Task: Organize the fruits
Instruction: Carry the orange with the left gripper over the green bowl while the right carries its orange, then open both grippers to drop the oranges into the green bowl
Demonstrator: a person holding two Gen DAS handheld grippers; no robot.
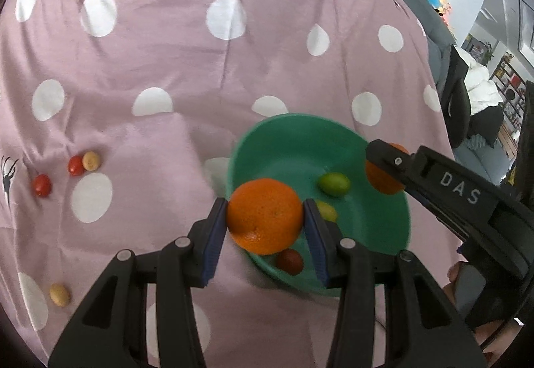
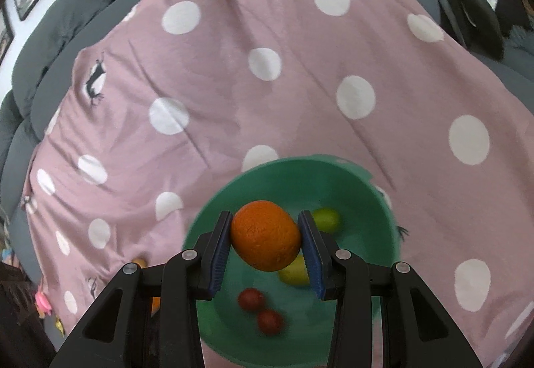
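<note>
Your left gripper is closed partway on an orange; both blue pads press its sides, and the fruit is held clear of the cloth, over the near left rim of the green bowl.

Your right gripper is likewise closed partway on a second orange, pads touching either side, held above the inside of the same bowl. In the left wrist view that gripper enters from the right, above the bowl's right edge, with its orange partly hidden behind the finger.

Inside the bowl, ahead of and below the left gripper: a green oval fruit, a yellow-green one just behind the right pad, and a dark red one beneath the held orange. The right wrist view shows two dark red fruits below its orange.

Loose on the pink dotted cloth, well to the left of your left gripper: two red small fruits and a tan one close together. Another tan one lies nearer, lower left.

The bowl appears blurred in both views.
</note>
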